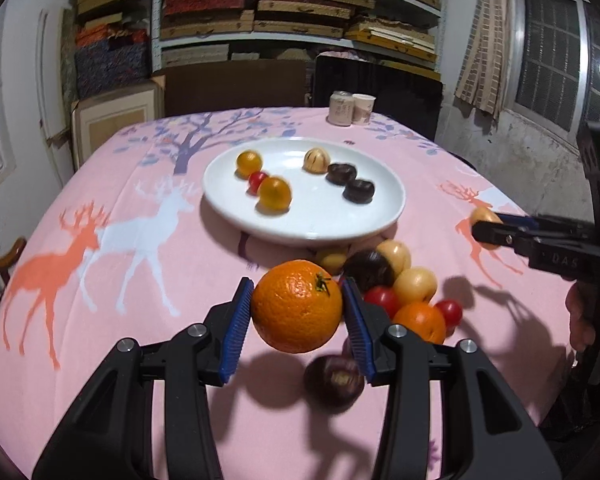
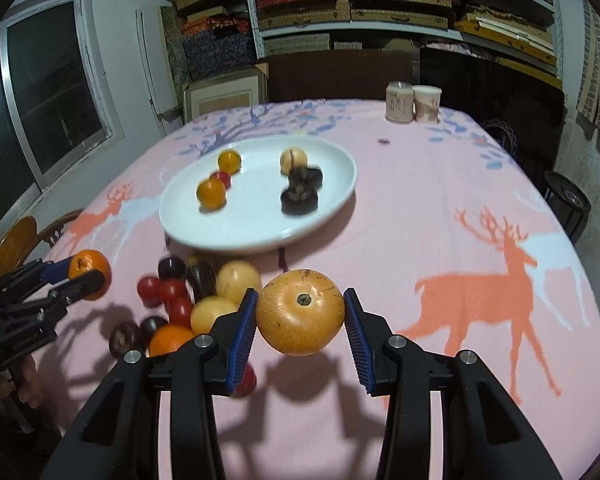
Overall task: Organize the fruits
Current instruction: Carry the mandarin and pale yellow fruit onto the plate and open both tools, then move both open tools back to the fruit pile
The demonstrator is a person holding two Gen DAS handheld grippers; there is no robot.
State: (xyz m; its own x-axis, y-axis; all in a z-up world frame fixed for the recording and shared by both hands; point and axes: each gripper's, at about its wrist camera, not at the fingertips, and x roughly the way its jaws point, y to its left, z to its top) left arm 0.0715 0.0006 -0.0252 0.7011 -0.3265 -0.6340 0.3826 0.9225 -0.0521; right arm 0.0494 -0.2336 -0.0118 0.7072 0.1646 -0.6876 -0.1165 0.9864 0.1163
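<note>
Transfer step in hand: orange clamped in left gripper, yellow pear clamped in right gripper, both held above the tablecloth; next, each is to be carried to the white plate and set beside like fruit.

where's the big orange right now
The big orange is clamped between the left gripper jaws, lifted above the tablecloth just left of the loose fruit pile and in front of the white plate.
</note>
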